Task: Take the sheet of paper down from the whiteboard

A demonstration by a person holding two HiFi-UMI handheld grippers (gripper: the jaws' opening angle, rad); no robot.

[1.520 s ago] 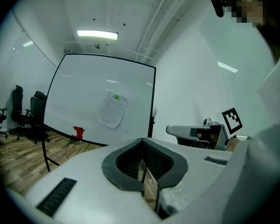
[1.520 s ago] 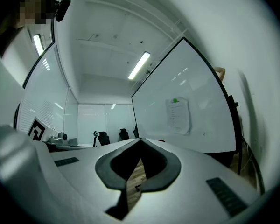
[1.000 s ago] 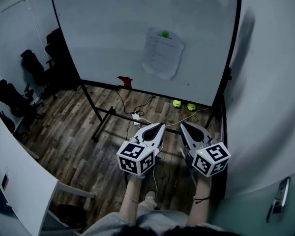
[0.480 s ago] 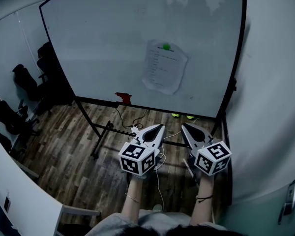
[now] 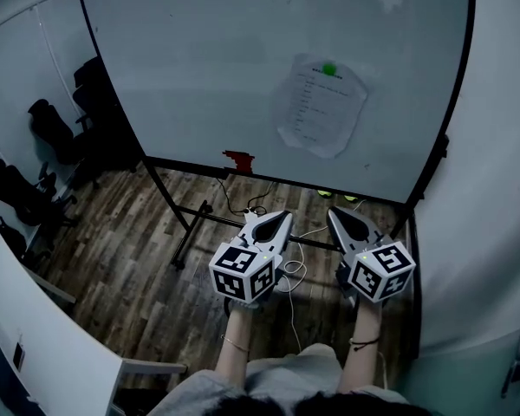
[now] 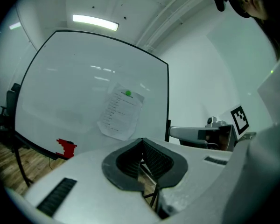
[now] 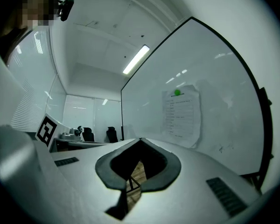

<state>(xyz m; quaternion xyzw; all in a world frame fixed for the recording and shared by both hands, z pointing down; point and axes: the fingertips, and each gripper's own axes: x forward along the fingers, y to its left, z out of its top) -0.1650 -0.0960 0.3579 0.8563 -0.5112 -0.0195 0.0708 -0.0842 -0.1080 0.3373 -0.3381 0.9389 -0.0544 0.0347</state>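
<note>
Fingers (image 6: 126, 161) shut tight on both, with nothing held — left gripper (image 5: 277, 221) and right gripper (image 5: 338, 215) low in the middle of the head view, well apart from the whiteboard (image 5: 199, 59). Look for the sheet of paper (image 5: 321, 104) in the upper right, flat on the board under 1 green magnet (image 5: 329, 69). Walk closer and lift both grippers up to it. Open 1 set of fingers early. Pinch a loose bottom corner, not the middle. Pull the magnet off with the other, or slide the sheet out slowly — no ripping.
</note>
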